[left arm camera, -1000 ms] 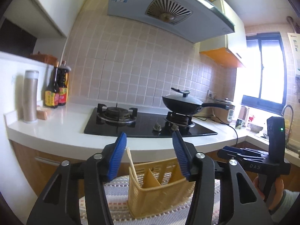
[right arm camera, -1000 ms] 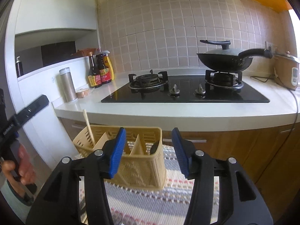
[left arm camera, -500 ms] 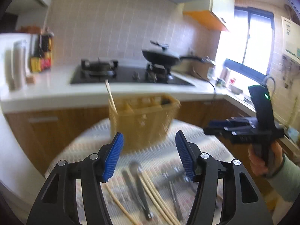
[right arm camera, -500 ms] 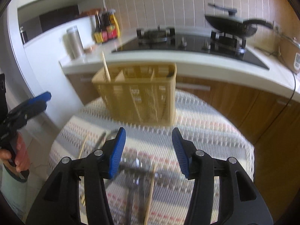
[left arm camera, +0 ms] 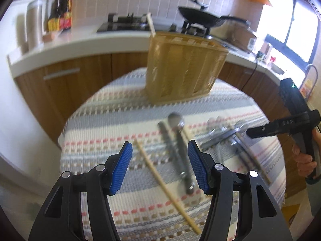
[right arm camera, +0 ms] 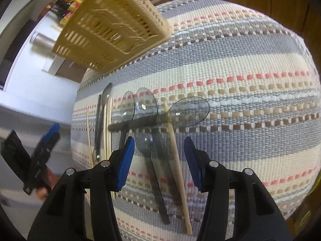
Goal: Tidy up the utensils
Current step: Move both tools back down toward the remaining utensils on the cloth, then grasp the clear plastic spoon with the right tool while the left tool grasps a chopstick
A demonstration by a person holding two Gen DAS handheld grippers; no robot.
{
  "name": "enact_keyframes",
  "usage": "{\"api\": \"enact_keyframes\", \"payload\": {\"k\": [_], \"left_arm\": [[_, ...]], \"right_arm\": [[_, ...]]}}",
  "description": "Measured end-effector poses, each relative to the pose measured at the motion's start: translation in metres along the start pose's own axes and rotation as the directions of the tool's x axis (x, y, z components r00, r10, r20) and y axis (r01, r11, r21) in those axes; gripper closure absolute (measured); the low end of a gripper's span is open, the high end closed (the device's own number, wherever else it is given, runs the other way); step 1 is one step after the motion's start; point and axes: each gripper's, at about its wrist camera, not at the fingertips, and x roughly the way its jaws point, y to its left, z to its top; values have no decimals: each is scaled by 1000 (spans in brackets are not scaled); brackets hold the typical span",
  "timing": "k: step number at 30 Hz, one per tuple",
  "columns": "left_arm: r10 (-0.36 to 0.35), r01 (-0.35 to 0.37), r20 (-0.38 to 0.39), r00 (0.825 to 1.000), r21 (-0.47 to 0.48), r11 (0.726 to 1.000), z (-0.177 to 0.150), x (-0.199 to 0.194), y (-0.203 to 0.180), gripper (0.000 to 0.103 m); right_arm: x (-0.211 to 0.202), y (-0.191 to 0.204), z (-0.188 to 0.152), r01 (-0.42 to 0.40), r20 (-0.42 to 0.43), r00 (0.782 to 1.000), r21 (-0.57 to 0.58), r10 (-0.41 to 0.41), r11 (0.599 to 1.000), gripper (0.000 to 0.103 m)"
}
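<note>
Yellow basket holds one chopstick, perhaps more behind blur.

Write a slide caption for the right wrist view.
Open right gripper poised above clear spoons and a chopstick on a striped mat.

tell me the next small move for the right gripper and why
Probably lower the right gripper onto the chopstick lying between its open fingers and close. It holds nothing, and the spoons still lie on the mat outside the basket.
</note>
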Motion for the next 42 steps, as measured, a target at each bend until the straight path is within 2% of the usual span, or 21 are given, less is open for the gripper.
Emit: {"api": "enact_keyframes", "payload": {"k": [5,10,16,19,26,29,30,34,36,37,38,39,42], "left_arm": [[-8,6,-38,999,-34,999,-5,13,9,47],[6,-10,-85,996,-49,999,-7,23,13,47],[-7,-2,-132,991,-72,997,-10,34,17,47],[-11,1,-146,989,-71,997,-10,37,16,47],[-23,14,-156,987,-63,998,-10,41,14,47],[-19,8,-166,986,-68,998,-9,43,15,48],[-25,12,-171,985,-74,997,-9,44,16,49],[-86,58,-214,973,-133,989,-6,48,22,49],[-75,42,-256,964,-132,990,-5,56,20,57],[-69,33,-290,954,-127,991,-5,61,18,67],[-49,13,-315,948,-113,993,-4,66,14,69],[-25,-4,-326,945,-88,996,-4,68,9,70],[88,-88,-360,929,17,996,-3,73,-8,81]], "right_arm": [[11,-5,13,-34,12,999,63,34,997,55],[22,-3,32,8,25,1000,94,-11,996,55],[34,18,56,111,44,993,43,-113,993,56],[38,28,58,176,35,984,0,-176,984,66],[50,48,58,284,7,959,-77,-284,956,68],[61,59,61,299,0,954,-98,-300,949,78],[63,63,62,302,-6,952,-114,-305,946,91],[72,77,62,337,-5,939,-188,-344,923,93],[75,81,58,344,-4,936,-214,-353,914,93],[70,78,52,343,-6,936,-224,-353,912,93],[69,78,49,343,-6,935,-233,-354,910,93],[67,76,46,343,-5,935,-242,-355,908,93],[58,73,39,339,12,937,-266,-349,902,93]]}}
